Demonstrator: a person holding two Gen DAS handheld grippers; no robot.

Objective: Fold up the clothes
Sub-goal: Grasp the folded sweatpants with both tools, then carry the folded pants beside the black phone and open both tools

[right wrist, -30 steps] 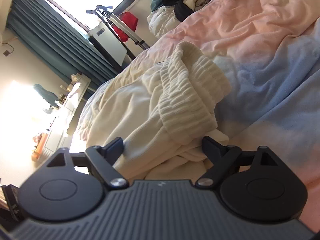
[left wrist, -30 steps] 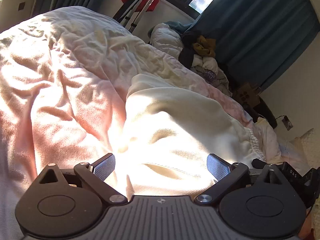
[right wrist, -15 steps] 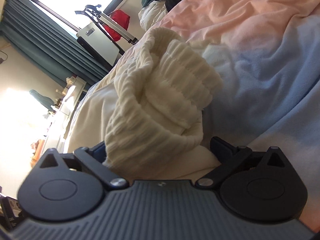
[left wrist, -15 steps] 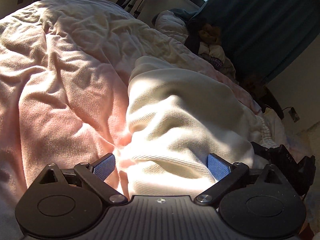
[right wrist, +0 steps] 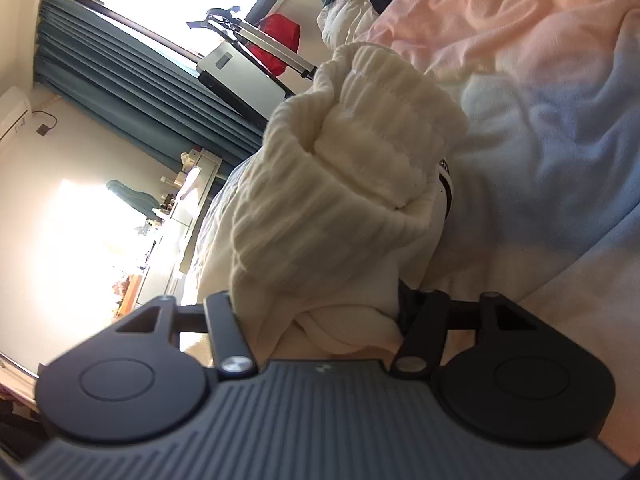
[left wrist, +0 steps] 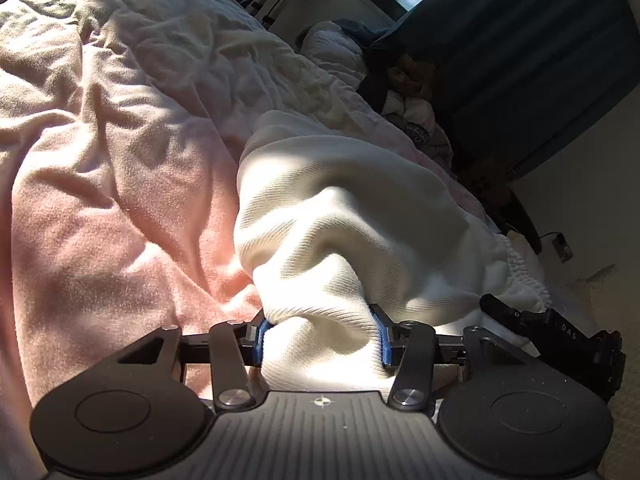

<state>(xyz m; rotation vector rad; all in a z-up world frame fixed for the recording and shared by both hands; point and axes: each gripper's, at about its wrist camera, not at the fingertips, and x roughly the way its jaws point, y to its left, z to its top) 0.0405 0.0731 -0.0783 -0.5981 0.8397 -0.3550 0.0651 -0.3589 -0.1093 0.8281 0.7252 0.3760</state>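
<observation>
A cream-white knit garment (left wrist: 352, 216) lies bunched on a pink and pale blue blanket (left wrist: 112, 168). My left gripper (left wrist: 320, 340) is shut on a fold of its plain fabric, blue pads pressed into the cloth. In the right wrist view my right gripper (right wrist: 320, 316) is shut on the garment's ribbed cuff end (right wrist: 360, 168), which stands up in a thick roll in front of the camera. The right gripper's body (left wrist: 560, 332) shows at the lower right of the left wrist view, close beside the left gripper.
The blanket (right wrist: 560, 80) covers the whole bed. A pile of other clothes (left wrist: 408, 96) lies at the far end. Teal curtains (right wrist: 132, 92), a window, a metal stand with a red item (right wrist: 280, 36) and a white shelf (right wrist: 180, 208) line the room beyond the bed.
Both grippers moved forward onto the garment and closed on it: the left on a fabric fold, the right on the ribbed end. The cloth has bunched and lifted.
</observation>
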